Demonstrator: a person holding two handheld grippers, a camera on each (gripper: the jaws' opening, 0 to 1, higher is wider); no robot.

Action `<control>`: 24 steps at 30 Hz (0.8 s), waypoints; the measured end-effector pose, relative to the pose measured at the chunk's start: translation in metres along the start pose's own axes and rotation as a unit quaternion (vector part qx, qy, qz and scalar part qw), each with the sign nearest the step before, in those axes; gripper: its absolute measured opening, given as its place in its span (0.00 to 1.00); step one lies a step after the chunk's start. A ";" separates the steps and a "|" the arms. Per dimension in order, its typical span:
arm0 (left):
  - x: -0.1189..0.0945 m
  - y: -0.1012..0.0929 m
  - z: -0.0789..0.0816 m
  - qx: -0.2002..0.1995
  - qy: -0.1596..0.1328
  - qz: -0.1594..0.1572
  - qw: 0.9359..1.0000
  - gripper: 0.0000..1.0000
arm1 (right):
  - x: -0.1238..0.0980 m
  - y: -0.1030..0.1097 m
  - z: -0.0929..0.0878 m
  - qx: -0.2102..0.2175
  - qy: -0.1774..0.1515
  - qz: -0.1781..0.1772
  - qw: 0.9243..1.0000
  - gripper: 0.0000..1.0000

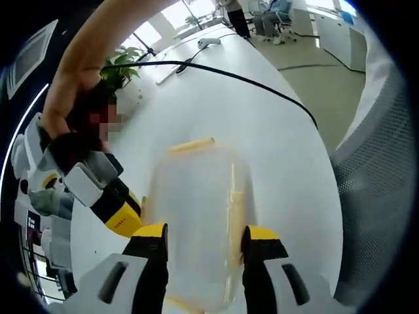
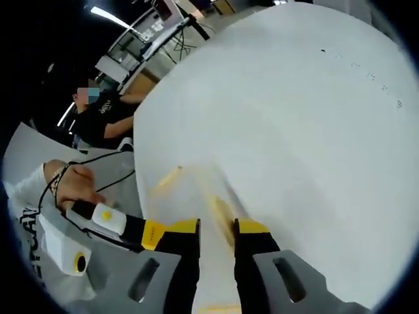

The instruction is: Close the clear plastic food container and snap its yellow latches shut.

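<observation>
Your left gripper (image 1: 204, 237) stands wide apart low in the left gripper view, its jaws flanking the clear plastic food container (image 1: 200, 222), a blurred, frosted box on the white table (image 1: 262, 124) with yellow latches (image 1: 191, 145) along its far edge and right side. In the right gripper view your right gripper (image 2: 217, 230) is narrowed, a yellow latch edge (image 2: 224, 216) between its tips; whether it grips I cannot tell. The other gripper (image 2: 118, 226) enters at lower left.

Clear plastic container (image 1: 196, 222), translucent and smooth, with opaque yellow plastic latches (image 1: 190, 145). White tabletop (image 1: 262, 137), smooth with a soft sheen. Left gripper (image 1: 204, 239): matt black jaws tipped in yellow, pale grey plastic body. Black cable (image 1: 229, 76), thin, rubbery coating.
</observation>
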State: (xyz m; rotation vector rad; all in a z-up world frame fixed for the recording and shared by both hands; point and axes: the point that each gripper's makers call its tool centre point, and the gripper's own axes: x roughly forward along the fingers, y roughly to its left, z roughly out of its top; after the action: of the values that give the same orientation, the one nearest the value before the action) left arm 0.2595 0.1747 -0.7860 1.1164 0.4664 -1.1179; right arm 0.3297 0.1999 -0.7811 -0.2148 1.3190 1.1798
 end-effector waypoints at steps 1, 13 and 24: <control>0.000 0.001 0.000 -0.002 -0.001 0.002 1.000 0.40 | -0.001 0.000 0.000 -0.003 0.000 -0.005 1.000 0.15; 0.002 0.004 0.002 0.002 -0.011 0.007 1.000 0.42 | -0.006 -0.003 0.000 -0.012 -0.061 -0.030 0.998 0.18; 0.006 -0.001 -0.002 0.037 -0.012 -0.016 0.999 0.60 | -0.015 -0.018 -0.003 -0.037 -0.098 -0.088 0.991 0.37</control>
State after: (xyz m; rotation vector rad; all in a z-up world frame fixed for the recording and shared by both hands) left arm 0.2616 0.1737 -0.7921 1.1611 0.4283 -1.1844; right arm 0.3438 0.1815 -0.7787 -0.2571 1.0626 1.0720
